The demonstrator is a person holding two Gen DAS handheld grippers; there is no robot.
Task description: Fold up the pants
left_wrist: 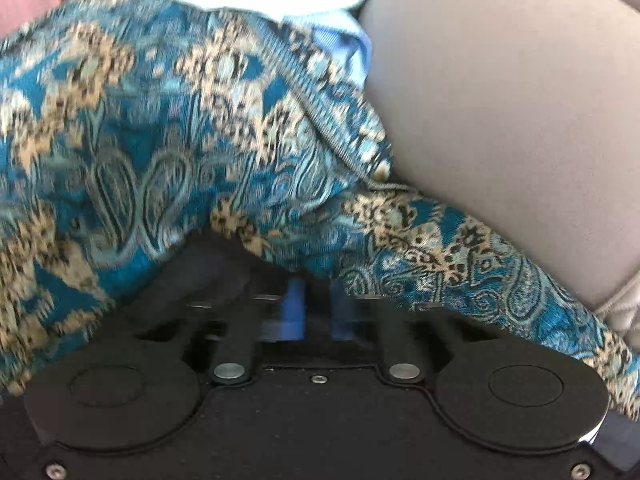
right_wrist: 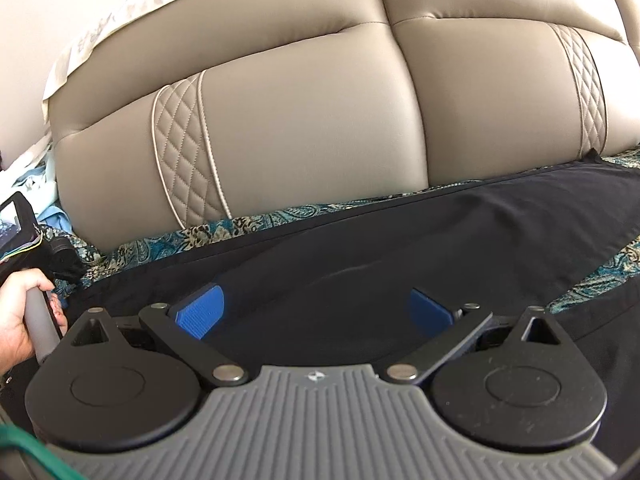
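Observation:
Black pants (right_wrist: 400, 240) lie spread on a blue paisley cover (right_wrist: 224, 232) over a sofa seat. My right gripper (right_wrist: 316, 312) is open, its blue pads (right_wrist: 200, 312) wide apart just above the black cloth, holding nothing. In the left wrist view my left gripper (left_wrist: 316, 304) has its blue fingers (left_wrist: 294, 304) close together, their tips hidden under the blue paisley fabric (left_wrist: 160, 140) that drapes over them. I cannot tell whether the fingers pinch that fabric or something under it. The black pants do not show in the left wrist view.
Beige leather sofa back cushions (right_wrist: 300, 120) rise behind the seat, also seen in the left wrist view (left_wrist: 500, 100). Light blue and white clothes (left_wrist: 320, 12) lie at the far end. A hand (right_wrist: 20, 320) holds the other gripper's handle at the left edge.

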